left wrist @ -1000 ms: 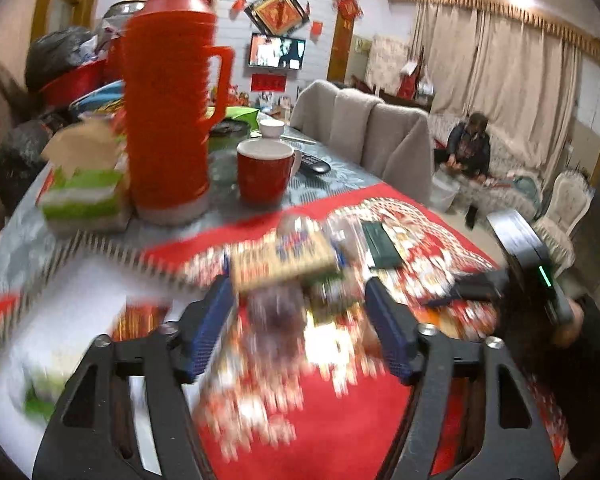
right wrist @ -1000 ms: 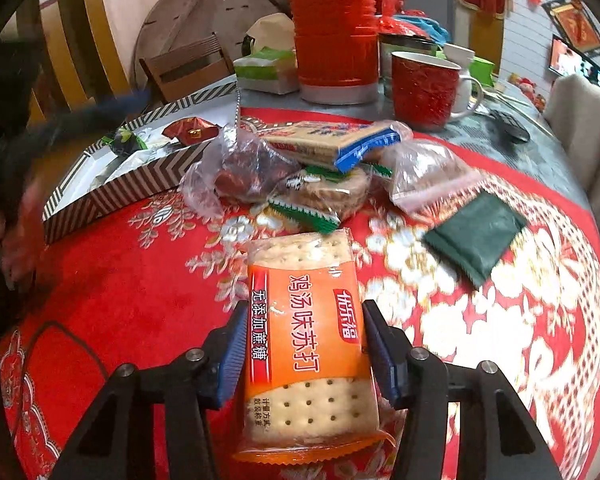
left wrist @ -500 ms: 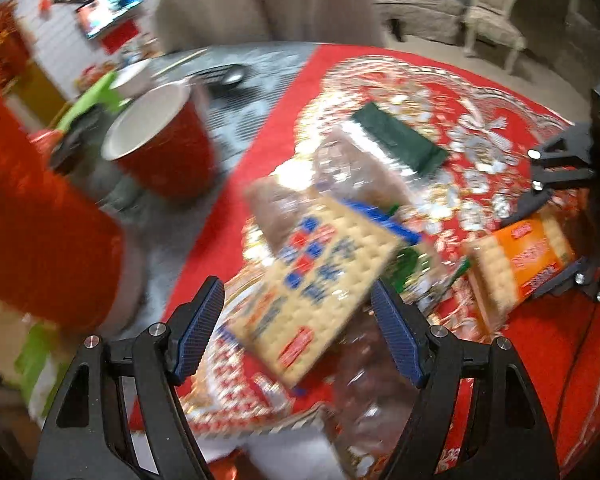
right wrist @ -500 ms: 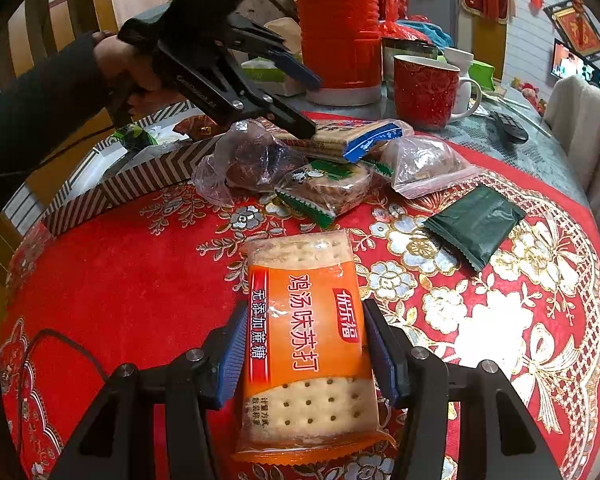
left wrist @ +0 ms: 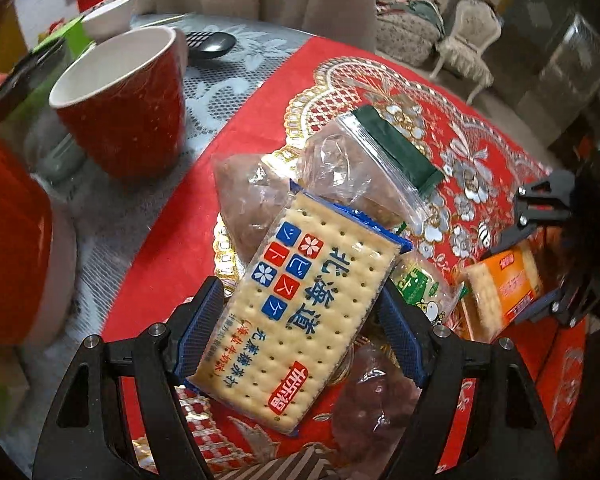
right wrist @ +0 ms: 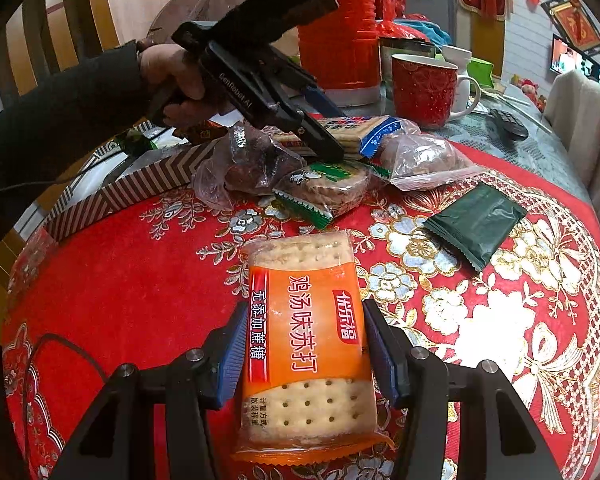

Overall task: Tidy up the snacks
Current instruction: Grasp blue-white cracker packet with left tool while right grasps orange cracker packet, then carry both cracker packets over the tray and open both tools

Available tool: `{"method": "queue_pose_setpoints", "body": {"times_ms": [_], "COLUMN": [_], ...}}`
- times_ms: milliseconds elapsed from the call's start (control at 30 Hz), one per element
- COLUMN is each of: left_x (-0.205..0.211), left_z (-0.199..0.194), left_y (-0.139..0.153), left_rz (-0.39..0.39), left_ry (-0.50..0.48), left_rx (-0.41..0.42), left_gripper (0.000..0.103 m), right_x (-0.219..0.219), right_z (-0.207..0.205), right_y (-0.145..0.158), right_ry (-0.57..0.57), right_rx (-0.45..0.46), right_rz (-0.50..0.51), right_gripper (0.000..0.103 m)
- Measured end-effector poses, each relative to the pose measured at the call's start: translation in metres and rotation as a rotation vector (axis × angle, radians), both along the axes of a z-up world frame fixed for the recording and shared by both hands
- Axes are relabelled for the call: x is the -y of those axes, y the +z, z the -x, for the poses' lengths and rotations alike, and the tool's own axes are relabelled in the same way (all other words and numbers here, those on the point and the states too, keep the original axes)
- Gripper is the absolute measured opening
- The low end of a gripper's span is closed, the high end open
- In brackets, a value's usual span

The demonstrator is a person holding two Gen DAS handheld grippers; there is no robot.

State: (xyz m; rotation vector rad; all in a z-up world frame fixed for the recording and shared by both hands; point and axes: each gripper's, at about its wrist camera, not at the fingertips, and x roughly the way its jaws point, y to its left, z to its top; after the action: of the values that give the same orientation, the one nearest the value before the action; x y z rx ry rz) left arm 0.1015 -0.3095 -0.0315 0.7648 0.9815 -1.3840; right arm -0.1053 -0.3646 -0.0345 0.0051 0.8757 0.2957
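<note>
The blue-printed cracker pack (left wrist: 300, 316) fills the lower centre of the left wrist view, lying tilted on top of the snack pile, between the blue pads of the left tool (left wrist: 300, 336). The pads stand spread at either side of the pack; whether they press it cannot be told. In the right wrist view the same pack (right wrist: 356, 128) shows at upper centre, with the left tool (right wrist: 324, 136) reaching down onto it from the upper left, held by a dark-sleeved hand (right wrist: 172, 80).

The orange cracker pack (right wrist: 308, 352) sits at the bottom centre of the right wrist view, pinched between the blue pads of the right tool (right wrist: 304, 356), both pads touching its sides. In the left wrist view it (left wrist: 504, 288) appears at the right edge in the right tool (left wrist: 540, 264).

Under the blue-printed pack lie clear bags of brown snacks (right wrist: 420, 156), a green-and-white biscuit packet (right wrist: 328, 188) and, apart at the right, a dark green sachet (right wrist: 476, 224). All rest on a red floral cloth (right wrist: 140, 280) over the table (left wrist: 220, 72). A striped box (right wrist: 140, 184) lies at centre left. Behind stand a red mug (left wrist: 128, 100), a red thermos (right wrist: 336, 24) and a remote (right wrist: 508, 124).
</note>
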Motion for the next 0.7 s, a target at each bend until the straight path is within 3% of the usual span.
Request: {"method": "queue_pose_setpoints", "body": {"times_ms": [100,167,267,500,700], "left_x": [-0.005,-0.008,-0.015,-0.039,-0.067], "left_z": [0.005,0.011,0.016,0.032,0.063], "left_y": [0.003,0.007,0.017,0.066,0.096], "left_rz": [0.012,0.017,0.048,0.237,0.341], "left_ry": [0.007,0.019,0.052,0.240,0.354], "left_rx": [-0.007,0.039,0.073,0.145,0.119], "left_gripper": [0.065,0.058,0.055,0.054,0.054], "right_x": [0.002,0.005,0.013,0.021,0.024], "right_z": [0.000,0.000,0.002,0.007,0.010], "right_y": [0.001,0.001,0.004,0.014,0.017], "right_ry": [-0.004,-0.018,-0.047,-0.080,-0.101], "right_rx": [0.002,0.005,0.023,0.086,0.112], "right_rz": [-0.013,-0.020,-0.055,-0.096,-0.104], "right_gripper": [0.053,0.053,0.053,0.053,0.053]}}
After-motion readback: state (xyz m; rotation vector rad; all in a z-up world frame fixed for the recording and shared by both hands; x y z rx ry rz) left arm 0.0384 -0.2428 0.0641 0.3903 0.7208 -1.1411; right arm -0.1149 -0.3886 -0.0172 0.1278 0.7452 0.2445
